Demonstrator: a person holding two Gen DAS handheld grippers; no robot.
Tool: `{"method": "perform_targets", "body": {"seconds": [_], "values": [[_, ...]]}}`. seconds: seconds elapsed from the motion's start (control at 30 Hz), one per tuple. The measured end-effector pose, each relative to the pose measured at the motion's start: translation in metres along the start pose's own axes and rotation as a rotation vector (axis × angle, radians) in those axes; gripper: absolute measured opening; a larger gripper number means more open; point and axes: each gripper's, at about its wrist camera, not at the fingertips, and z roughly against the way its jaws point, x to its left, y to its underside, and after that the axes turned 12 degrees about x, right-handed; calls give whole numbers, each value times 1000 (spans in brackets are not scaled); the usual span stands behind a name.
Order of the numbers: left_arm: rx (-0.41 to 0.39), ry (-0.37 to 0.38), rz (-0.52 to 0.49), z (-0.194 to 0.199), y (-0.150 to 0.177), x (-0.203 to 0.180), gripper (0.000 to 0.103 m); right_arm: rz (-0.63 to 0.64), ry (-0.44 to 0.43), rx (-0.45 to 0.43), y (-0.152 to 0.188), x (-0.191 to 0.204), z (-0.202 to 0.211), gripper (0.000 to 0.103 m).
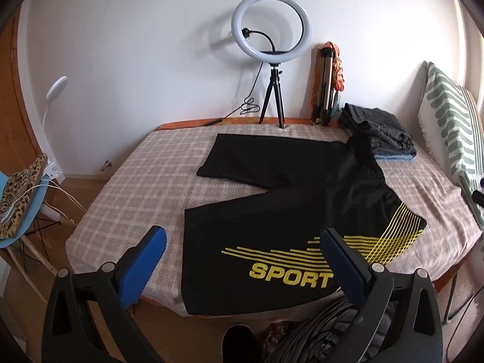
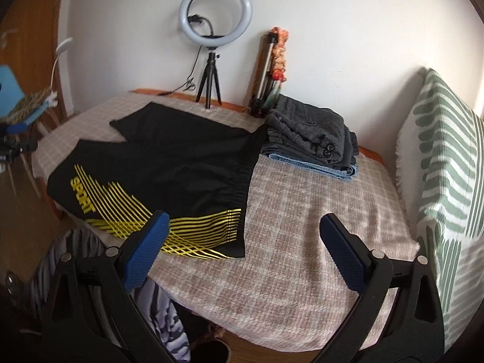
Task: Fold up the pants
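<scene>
The black pants [image 1: 272, 199] lie spread out flat on the checked blanket [image 1: 127, 187] that covers the table. The two legs are apart, like a V. One leg has yellow stripes and the yellow word SPORT [image 1: 289, 275] on it. That leg lies by the near edge of the blanket and its end hangs a little over the edge. The other leg is plain black and points toward the ring light [image 1: 271, 25], which stands on a small tripod at the far edge of the blanket.

The left gripper [image 1: 242, 242] is wide open and holds nothing. It hangs in the air above the near edge of the blanket, by the SPORT leg.

The right gripper [image 2: 242, 230] is wide open too and holds nothing. It hangs above the blanket, just beside the waist end of the pants.

A pile of folded clothes [image 2: 311, 139] sits on the blanket, touching the waist of the pants. A green and white striped pillow [image 2: 447, 163] stands beside the blanket, past the pile.
</scene>
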Motion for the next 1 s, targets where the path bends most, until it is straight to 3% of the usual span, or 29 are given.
{"method": "perform_targets", "body": {"seconds": [0.13, 0.3, 0.5, 0.63, 0.7, 0.8, 1.0], "values": [[78, -29, -105, -28, 19, 5, 103, 164, -30, 96, 2, 10, -32, 85], [119, -32, -216, -48, 48, 14, 102, 307, -99, 200, 8, 23, -71, 75], [195, -12, -346, -71, 77, 20, 88, 464, -161, 325, 13, 43, -106, 57], [226, 26, -403, -86, 87, 16, 73, 494, -190, 361, 10, 47, -122, 56], [225, 39, -431, -94, 92, 11, 72, 498, -191, 365, 8, 48, -126, 55], [215, -18, -484, -107, 98, 3, 71, 472, -208, 368, 4, 46, -129, 54], [186, -105, -526, -122, 101, -3, 51, 478, -200, 368, 2, 45, -124, 54]]}}
